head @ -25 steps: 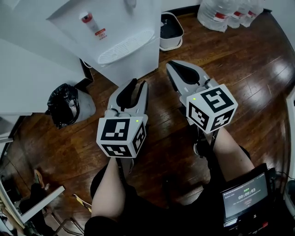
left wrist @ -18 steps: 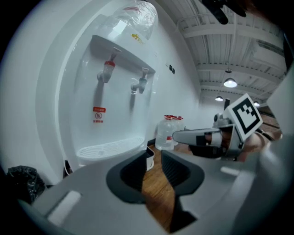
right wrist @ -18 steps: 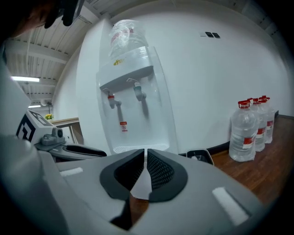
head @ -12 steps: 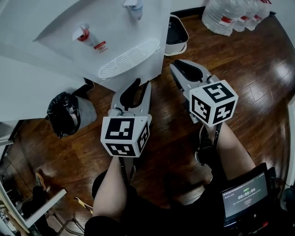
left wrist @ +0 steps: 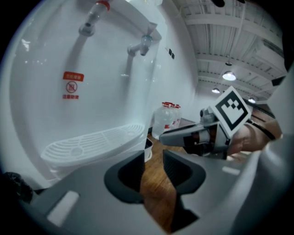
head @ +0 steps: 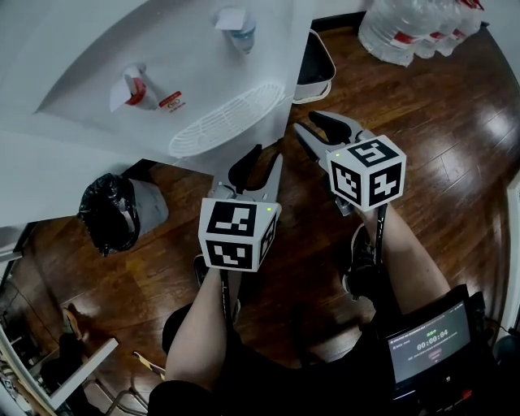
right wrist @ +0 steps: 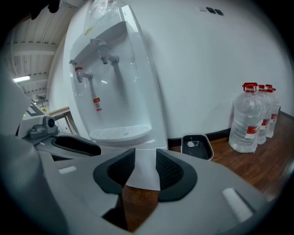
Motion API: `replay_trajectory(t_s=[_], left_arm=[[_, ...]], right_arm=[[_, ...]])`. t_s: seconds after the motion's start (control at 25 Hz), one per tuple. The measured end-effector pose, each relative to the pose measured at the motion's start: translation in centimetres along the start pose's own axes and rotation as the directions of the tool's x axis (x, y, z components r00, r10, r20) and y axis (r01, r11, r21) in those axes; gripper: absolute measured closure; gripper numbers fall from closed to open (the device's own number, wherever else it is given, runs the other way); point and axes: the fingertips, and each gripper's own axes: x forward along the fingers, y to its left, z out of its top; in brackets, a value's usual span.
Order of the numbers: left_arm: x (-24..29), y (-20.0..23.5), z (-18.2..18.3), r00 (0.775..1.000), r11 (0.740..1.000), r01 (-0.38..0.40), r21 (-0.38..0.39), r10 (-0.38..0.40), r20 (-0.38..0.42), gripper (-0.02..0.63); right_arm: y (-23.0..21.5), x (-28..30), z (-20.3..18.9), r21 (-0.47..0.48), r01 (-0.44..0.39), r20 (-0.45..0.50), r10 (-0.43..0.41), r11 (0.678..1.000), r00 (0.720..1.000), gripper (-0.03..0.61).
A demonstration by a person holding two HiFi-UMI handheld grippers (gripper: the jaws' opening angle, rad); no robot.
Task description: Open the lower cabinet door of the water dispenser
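Observation:
The white water dispenser (head: 223,122) fills the upper left of the head view, with a red tap (head: 134,91), a blue tap (head: 236,24) and a grilled drip tray. Its lower cabinet (right wrist: 147,167) shows in the right gripper view, straight beyond the jaws. My left gripper (head: 262,162) hovers just short of the cabinet front under the tray. The right gripper (head: 313,126) sits beside it, off the dispenser's right corner. Both grippers' jaws are opening, each with a narrow gap and nothing between the pads; the same shows at the left gripper (left wrist: 154,158) and right gripper (right wrist: 146,160).
A black-bagged bin (head: 110,207) stands left of the dispenser. A small white bin (head: 313,61) sits against the wall on its right, with several large water bottles (head: 414,28) further right. The floor is dark wood. A small screen (head: 426,345) hangs at my waist.
Both grippers have moved forward and down towards the dispenser's lower front. Their jaws have parted slightly from shut.

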Motion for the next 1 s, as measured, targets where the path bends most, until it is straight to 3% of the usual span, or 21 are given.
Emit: replay_trajectory(t_s=[0.16, 0.44, 0.64, 0.84, 1.0], left_arm=[[1.3, -0.2, -1.5, 0.997, 0.999, 0.023, 0.044, -0.020, -0.071, 0.444], [2.2, -1.2, -4.5, 0.976, 0.987, 0.088, 0.137, -0.058, -0.210, 0.335], [2.2, -1.6, -5.4, 0.962, 0.985, 0.141, 0.104, -0.111, -0.250, 0.270], [2.2, -1.8, -6.0, 0.956, 0.987, 0.150, 0.050, -0.132, -0.261, 0.253], [2.3, -3.2, -7.3, 0.935, 0.979, 0.203, 0.024, -0.187, -0.303, 0.224]], right_arm=[[-0.9, 1.8, -1.3, -0.014, 0.002, -0.046, -0.002, 1.000, 0.999, 0.428], [-1.9, 5.1, -5.0, -0.073, -0.019, -0.164, 0.007, 0.997, 0.986, 0.366], [-2.7, 7.8, -7.8, -0.215, -0.087, -0.232, 0.036, 0.973, 0.972, 0.228], [-3.9, 9.3, -8.7, -0.270, -0.128, -0.241, 0.061, 0.954, 0.969, 0.193], [-4.2, 10.3, -9.1, -0.303, -0.165, -0.264, 0.084, 0.939, 0.961, 0.139]])
